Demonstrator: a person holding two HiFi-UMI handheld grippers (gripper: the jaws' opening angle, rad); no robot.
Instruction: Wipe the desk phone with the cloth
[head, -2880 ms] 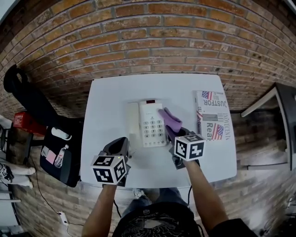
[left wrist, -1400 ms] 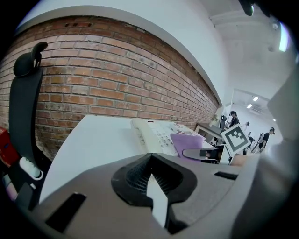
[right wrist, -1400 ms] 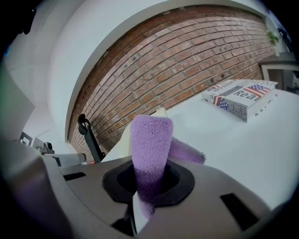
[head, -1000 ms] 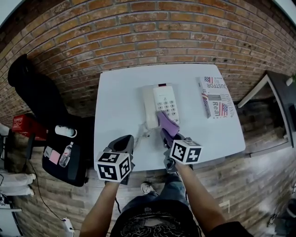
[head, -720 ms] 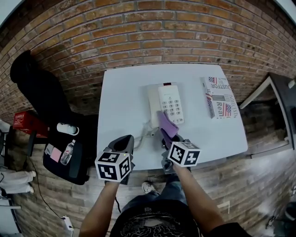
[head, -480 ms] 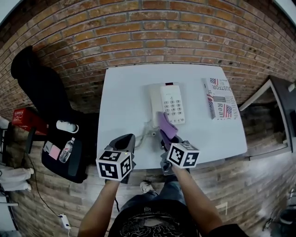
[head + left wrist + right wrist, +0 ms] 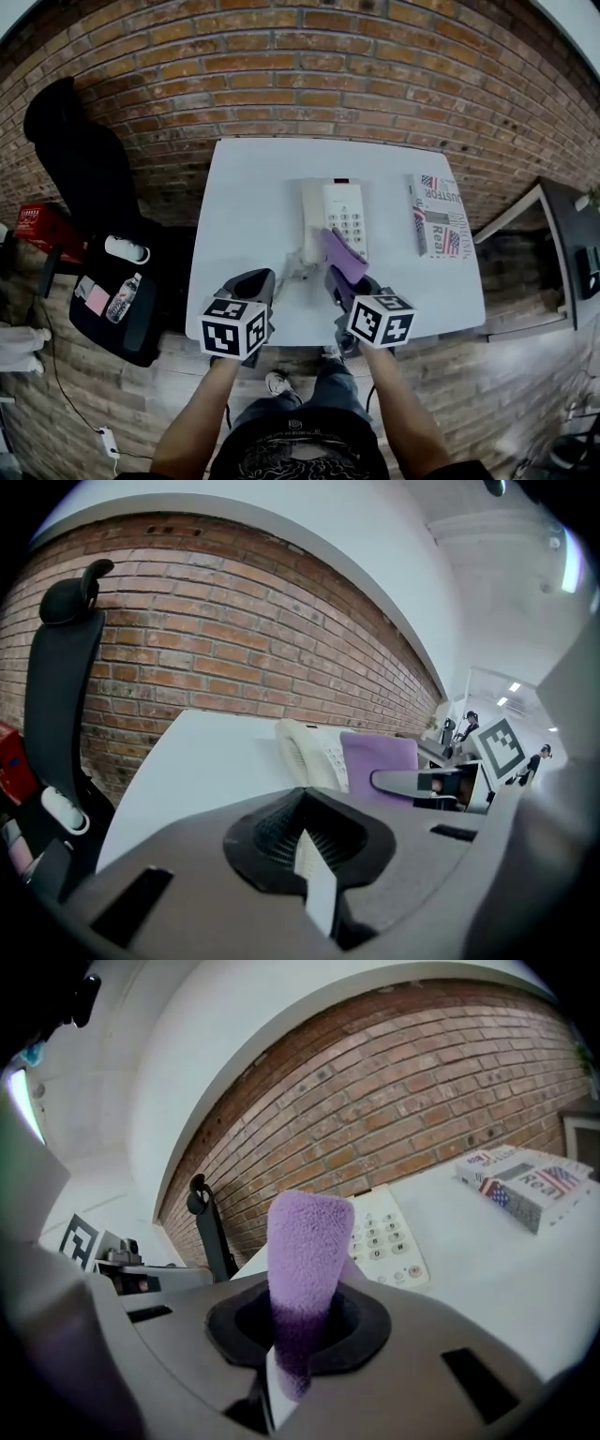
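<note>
Since about three seconds ago the right gripper (image 7: 341, 284) has drawn back toward the near edge of the table (image 7: 251, 192). The purple cloth (image 7: 343, 255) it carries, then lying along the right side of the keypad, now reaches over only the near end of the desk phone (image 7: 334, 216). Over the last half second little else has shifted apart from the head camera's own framing. In the right gripper view the jaws are clamped on the lower part of the cloth (image 7: 306, 1265), which stands up out of them as a folded strip with the phone (image 7: 386, 1237) just beyond. Whether its tip presses on the casing cannot be told from any view. The phone sits at the middle of the table, handset on its left side, with a printed book (image 7: 434, 214) near the right edge. The left gripper (image 7: 251, 283) hangs over the near edge to the left of the phone's cord (image 7: 292, 272), with its jaws closed together and nothing between them. This reads as the end of one stroke down the keypad. The handset and the far end of the phone probably remain to be wiped, so the next pass likely starts further up.
</note>
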